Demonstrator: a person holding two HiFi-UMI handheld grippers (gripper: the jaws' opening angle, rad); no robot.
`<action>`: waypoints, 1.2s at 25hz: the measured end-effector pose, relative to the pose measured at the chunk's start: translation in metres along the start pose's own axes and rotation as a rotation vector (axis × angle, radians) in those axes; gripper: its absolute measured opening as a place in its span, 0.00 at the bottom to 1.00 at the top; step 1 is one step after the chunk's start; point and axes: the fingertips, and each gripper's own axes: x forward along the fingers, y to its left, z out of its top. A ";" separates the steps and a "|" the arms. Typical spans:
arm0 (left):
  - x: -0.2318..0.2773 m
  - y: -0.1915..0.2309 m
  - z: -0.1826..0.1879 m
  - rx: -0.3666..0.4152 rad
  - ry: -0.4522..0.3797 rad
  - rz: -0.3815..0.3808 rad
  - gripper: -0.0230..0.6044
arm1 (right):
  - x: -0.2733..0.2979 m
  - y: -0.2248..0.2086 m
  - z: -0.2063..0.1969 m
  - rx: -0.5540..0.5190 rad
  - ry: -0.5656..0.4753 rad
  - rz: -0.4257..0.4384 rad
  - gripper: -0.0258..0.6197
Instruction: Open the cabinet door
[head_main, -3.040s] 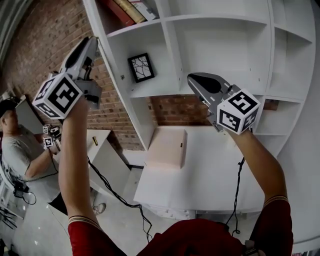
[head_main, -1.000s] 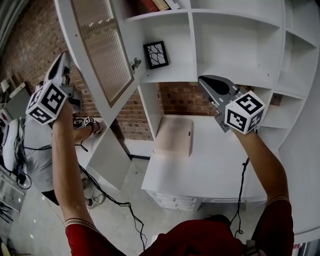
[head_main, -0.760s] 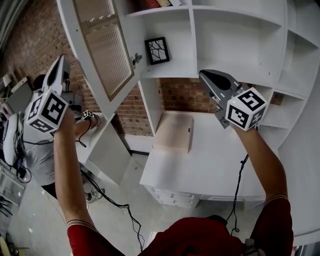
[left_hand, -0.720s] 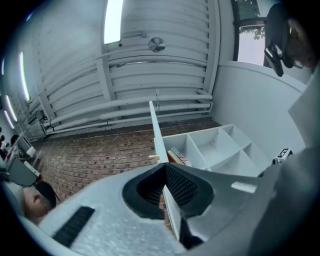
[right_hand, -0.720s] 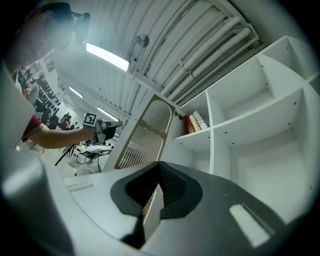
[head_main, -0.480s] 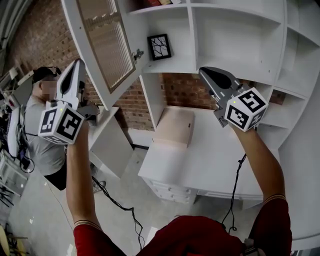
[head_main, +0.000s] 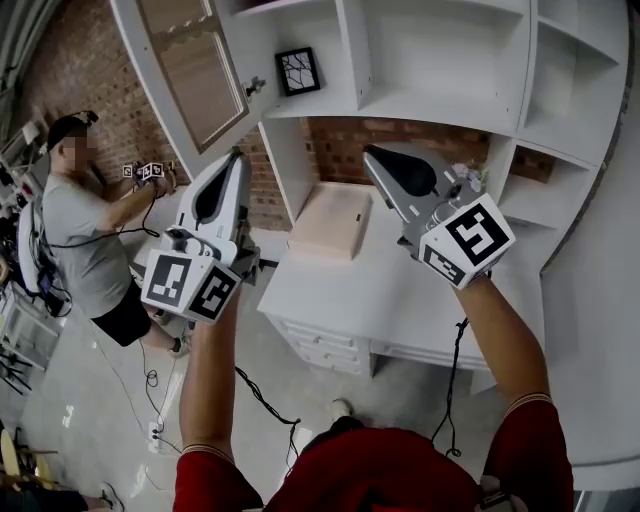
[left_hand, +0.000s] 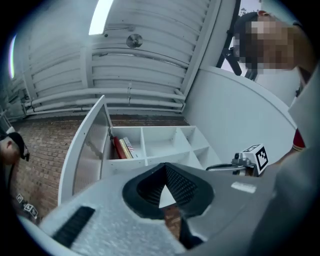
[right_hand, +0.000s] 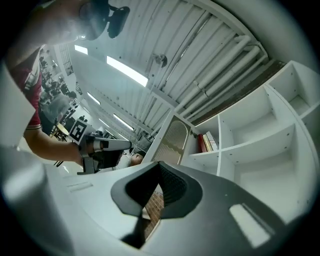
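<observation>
Left gripper (head_main: 235, 160) fingers pressed together, holding nothing; right gripper (head_main: 375, 158) likewise.

The person wears a red top (head_main: 350, 478) whose sleeves (head_main: 535, 450) end in a pale striped band (head_main: 527, 399). The left gripper (head_main: 236, 157) and the right gripper (head_main: 371, 152) are grey wedge-shaped shells, each with a dark teardrop recess (head_main: 405, 175) lined by ribbed black pads (left_hand: 181, 184). Each gripper carries a white marker cube (head_main: 190, 285) printed with black squares. A thin black cable (head_main: 456, 375) hangs under the right forearm.
</observation>
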 end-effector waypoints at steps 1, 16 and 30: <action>-0.002 -0.014 -0.004 -0.008 0.011 -0.009 0.05 | -0.007 0.007 0.002 -0.003 -0.003 0.005 0.06; -0.050 -0.107 -0.048 -0.007 0.102 -0.130 0.05 | -0.067 0.055 -0.017 0.106 -0.026 -0.135 0.06; -0.093 -0.107 -0.070 -0.123 0.115 -0.168 0.05 | -0.066 0.116 -0.032 0.111 0.022 -0.174 0.06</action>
